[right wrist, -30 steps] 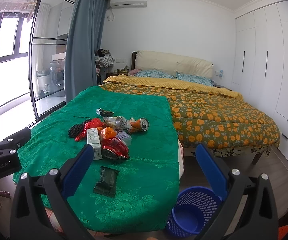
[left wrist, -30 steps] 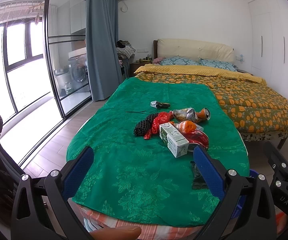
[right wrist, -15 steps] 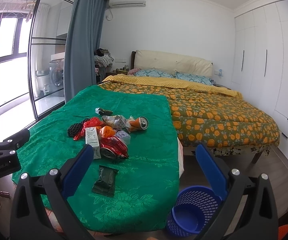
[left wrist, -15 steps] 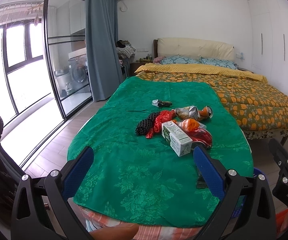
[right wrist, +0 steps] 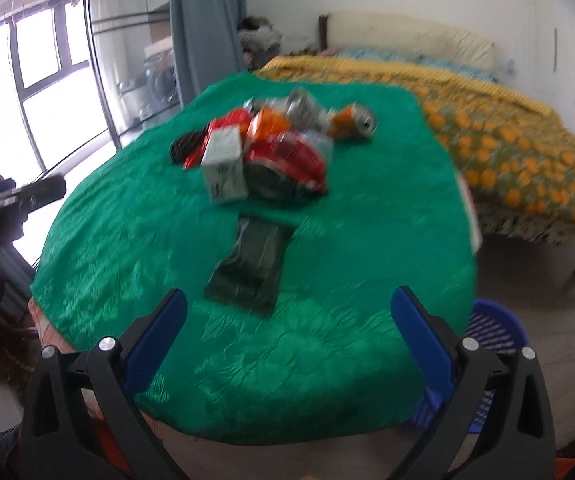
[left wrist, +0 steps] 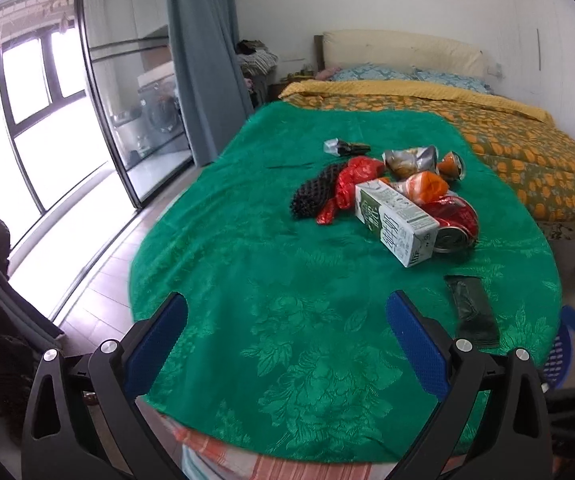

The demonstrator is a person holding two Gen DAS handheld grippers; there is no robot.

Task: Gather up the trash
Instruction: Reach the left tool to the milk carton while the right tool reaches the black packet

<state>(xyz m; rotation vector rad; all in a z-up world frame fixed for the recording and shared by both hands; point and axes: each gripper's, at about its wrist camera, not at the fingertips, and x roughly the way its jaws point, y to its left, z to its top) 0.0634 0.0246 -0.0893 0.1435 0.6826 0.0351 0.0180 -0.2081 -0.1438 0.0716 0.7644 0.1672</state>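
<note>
Both wide open and empty: left gripper (left wrist: 287, 320) and right gripper (right wrist: 289, 316), over the near edge of the green cloth (left wrist: 247, 280). Heaped mid-cloth: milk carton (left wrist: 395, 220), red can (left wrist: 453, 224), wrappers. Apart, nearer: 1 dark packet (right wrist: 249, 264); beside the table, blue basket (right wrist: 495, 332).

Bare green cloth (right wrist: 319, 360) lies open before the dark wrapper (right wrist: 249, 264); trash pile (right wrist: 263, 152) crowds behind.
</note>
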